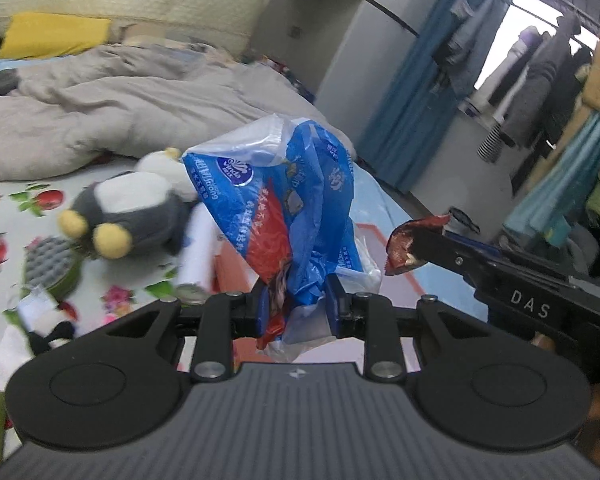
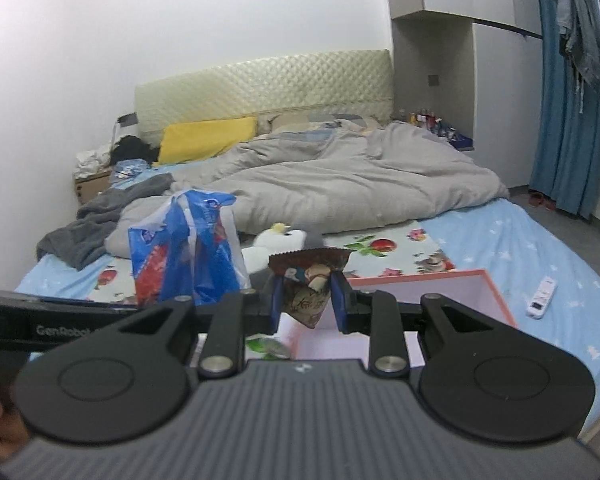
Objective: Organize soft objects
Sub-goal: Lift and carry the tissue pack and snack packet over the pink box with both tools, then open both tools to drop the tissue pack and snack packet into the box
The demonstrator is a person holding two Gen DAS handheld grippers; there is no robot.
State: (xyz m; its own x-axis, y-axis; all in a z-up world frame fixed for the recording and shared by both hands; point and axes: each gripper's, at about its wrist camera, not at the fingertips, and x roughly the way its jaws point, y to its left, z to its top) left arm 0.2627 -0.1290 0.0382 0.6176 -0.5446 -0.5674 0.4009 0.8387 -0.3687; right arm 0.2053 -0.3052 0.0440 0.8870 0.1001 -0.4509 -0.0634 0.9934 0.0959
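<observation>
My left gripper (image 1: 298, 306) is shut on a crumpled blue, red and clear plastic tissue bag (image 1: 284, 200) and holds it up above the bed; the bag also shows in the right wrist view (image 2: 184, 248). My right gripper (image 2: 307, 300) is shut on a small brown snack wrapper (image 2: 308, 280), seen from the side in the left wrist view (image 1: 408, 244). A pink open box (image 2: 432, 292) lies on the bed under the right gripper. A grey and white penguin plush (image 1: 132, 208) lies on the floral sheet behind the bag.
A grey duvet (image 2: 340, 176) and a yellow pillow (image 2: 208, 136) cover the far bed. A white remote (image 2: 542, 297) lies on the blue sheet at right. A green-rimmed grey sponge (image 1: 52, 264) and small clutter lie at left. Blue curtains (image 2: 568, 100) and hanging clothes stand at right.
</observation>
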